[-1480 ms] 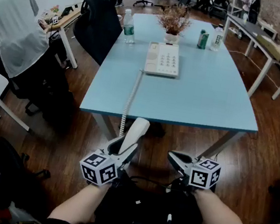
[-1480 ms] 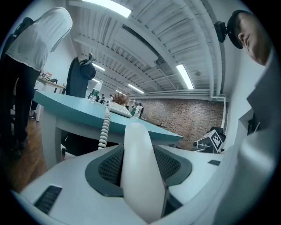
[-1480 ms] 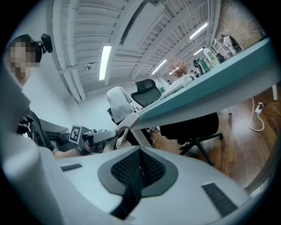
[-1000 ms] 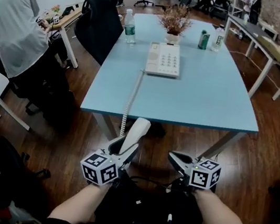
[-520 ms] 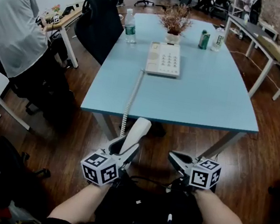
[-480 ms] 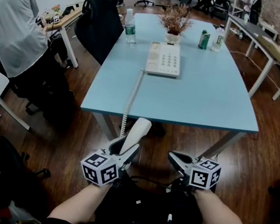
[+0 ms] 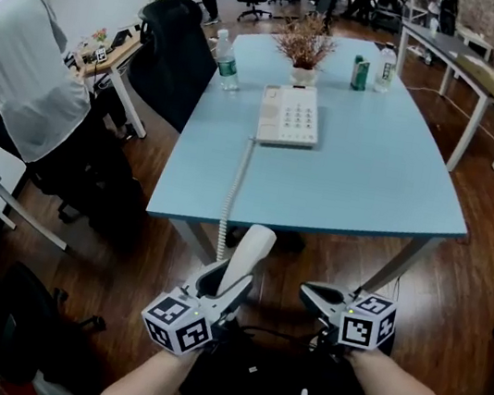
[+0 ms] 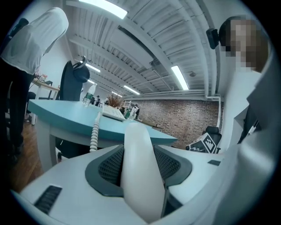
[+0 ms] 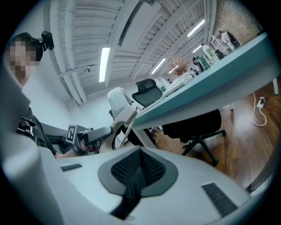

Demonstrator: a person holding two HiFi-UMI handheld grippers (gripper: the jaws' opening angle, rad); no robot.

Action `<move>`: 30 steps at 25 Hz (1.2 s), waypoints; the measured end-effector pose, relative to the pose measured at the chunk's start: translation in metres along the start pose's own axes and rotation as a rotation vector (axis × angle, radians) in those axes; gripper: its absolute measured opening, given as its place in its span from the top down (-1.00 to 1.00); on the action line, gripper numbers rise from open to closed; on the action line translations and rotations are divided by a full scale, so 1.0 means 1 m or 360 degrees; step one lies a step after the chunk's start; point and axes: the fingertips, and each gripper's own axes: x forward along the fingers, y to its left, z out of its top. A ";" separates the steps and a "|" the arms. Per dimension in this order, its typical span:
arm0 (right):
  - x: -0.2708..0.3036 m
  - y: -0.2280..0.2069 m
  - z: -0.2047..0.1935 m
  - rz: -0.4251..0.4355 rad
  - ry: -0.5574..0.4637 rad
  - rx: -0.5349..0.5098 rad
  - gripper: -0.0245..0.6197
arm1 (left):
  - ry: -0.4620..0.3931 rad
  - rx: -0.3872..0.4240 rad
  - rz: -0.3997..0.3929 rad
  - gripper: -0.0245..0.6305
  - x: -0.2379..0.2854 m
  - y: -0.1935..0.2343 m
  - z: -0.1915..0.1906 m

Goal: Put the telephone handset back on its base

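Observation:
My left gripper (image 7: 225,284) is shut on the white telephone handset (image 7: 248,255), held low in front of the table's near edge. The handset (image 8: 139,171) fills the space between the jaws in the left gripper view. Its coiled cord (image 7: 233,194) runs up over the table edge to the white telephone base (image 7: 290,115), which sits far up the light blue table (image 7: 362,183). My right gripper (image 7: 316,297) hangs beside the left one, shut and holding nothing. The right gripper view shows the handset (image 9: 117,116) off to its left.
A dried flower pot (image 7: 304,47), a water bottle (image 7: 227,62), a green can (image 7: 360,72) and another bottle (image 7: 385,67) stand at the table's far end. A black chair (image 7: 173,53) and a person in white (image 7: 24,70) are at the left. A second table (image 7: 469,74) stands right.
The head view has shifted a little, so the table now sits slightly farther off. Both grippers keep their places, and the handset stays in the left one.

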 end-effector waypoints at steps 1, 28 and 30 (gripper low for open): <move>0.001 0.003 0.002 -0.0001 0.0004 -0.0010 0.90 | -0.0018 0.0024 -0.0001 0.27 -0.002 -0.002 0.007; 0.023 -0.004 0.237 0.0061 -0.0420 -0.0413 0.90 | -0.0057 0.0330 0.0450 0.27 0.196 0.125 0.254; 0.020 -0.014 0.245 0.0030 -0.0447 -0.0401 0.90 | -0.0015 0.0306 0.0529 0.27 0.221 0.147 0.257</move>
